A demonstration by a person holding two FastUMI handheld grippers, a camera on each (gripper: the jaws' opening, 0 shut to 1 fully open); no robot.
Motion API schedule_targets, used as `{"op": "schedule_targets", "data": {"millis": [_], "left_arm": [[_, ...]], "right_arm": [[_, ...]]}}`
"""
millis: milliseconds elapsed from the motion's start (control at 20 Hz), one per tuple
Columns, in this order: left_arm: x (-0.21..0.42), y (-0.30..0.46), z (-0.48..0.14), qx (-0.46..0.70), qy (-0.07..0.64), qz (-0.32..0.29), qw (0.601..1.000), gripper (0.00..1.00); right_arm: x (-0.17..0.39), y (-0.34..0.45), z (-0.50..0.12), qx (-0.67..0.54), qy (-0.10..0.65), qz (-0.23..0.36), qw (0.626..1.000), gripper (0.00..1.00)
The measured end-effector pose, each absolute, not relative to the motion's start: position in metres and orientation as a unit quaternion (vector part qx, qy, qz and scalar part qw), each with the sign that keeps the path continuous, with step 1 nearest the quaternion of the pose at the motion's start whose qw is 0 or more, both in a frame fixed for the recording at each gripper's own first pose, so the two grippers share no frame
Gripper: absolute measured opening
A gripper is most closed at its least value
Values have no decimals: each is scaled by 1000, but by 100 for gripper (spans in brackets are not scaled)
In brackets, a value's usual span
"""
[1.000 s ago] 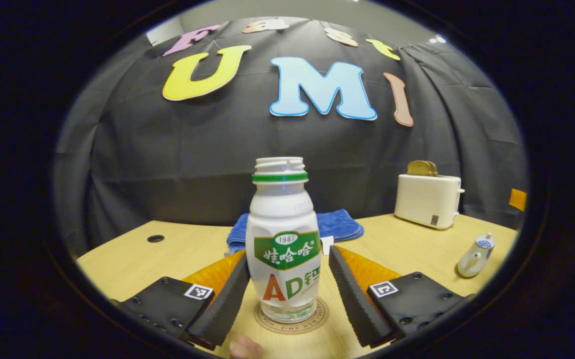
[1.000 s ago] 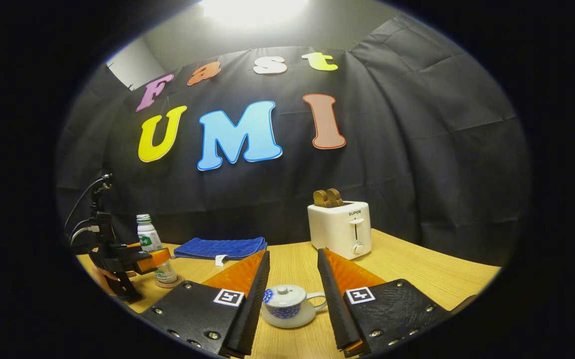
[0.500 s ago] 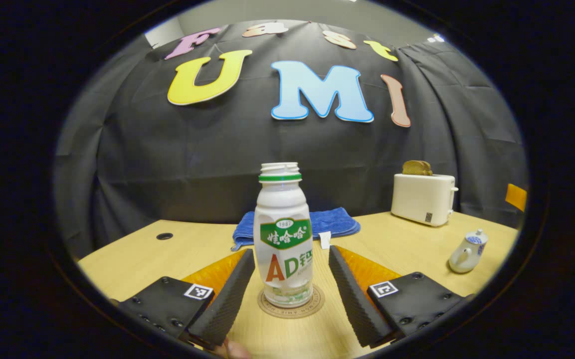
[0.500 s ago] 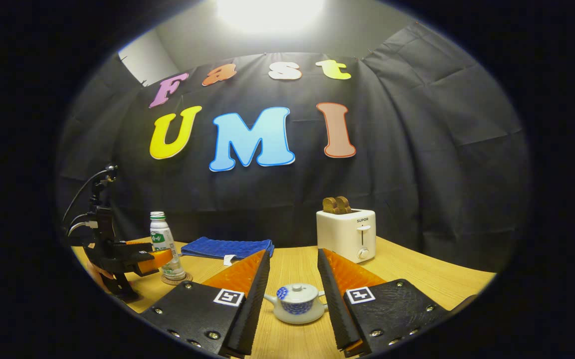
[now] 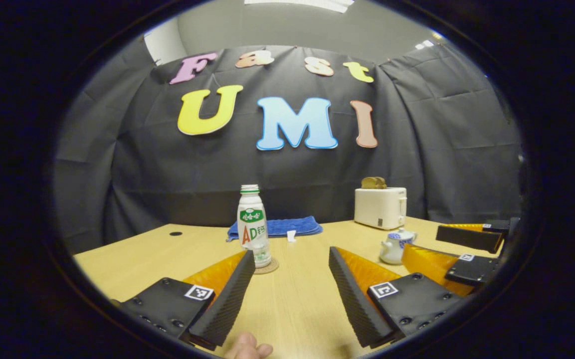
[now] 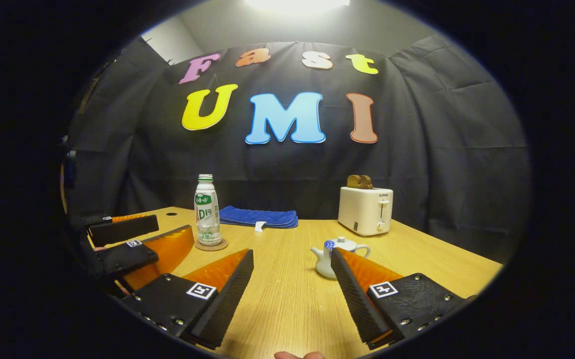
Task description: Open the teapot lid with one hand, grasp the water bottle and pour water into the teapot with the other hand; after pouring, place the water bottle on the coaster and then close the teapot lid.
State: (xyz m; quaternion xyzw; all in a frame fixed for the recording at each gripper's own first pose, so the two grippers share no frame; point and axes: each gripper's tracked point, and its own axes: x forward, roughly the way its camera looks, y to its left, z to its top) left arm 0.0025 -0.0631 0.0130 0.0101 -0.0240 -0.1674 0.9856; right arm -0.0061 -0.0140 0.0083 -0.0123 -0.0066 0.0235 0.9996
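Both claws hang open and empty over the bench [image 6: 287, 299]: the left claw [image 5: 291, 291] well short of the bottle [image 5: 253, 230], which stands upright on its coaster [image 5: 269, 268]; the right claw [image 6: 292, 294] beside the teapot [image 6: 339, 255], whose lid [image 6: 342, 243] looks seated. The bottle is uncapped, so a careless sweep past it could tip it and spill water toward the blue cloth [image 6: 259, 217]; the small lid could likewise be knocked askew.
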Motion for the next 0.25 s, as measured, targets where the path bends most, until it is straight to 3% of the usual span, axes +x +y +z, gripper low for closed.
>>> {"op": "schedule_targets", "data": {"millis": [250], "left_arm": [[-11,-61,-2,-8,-3,-155,988,100]], "right_arm": [[-15,-15,2,-5,-4,11,1000,96]]}}
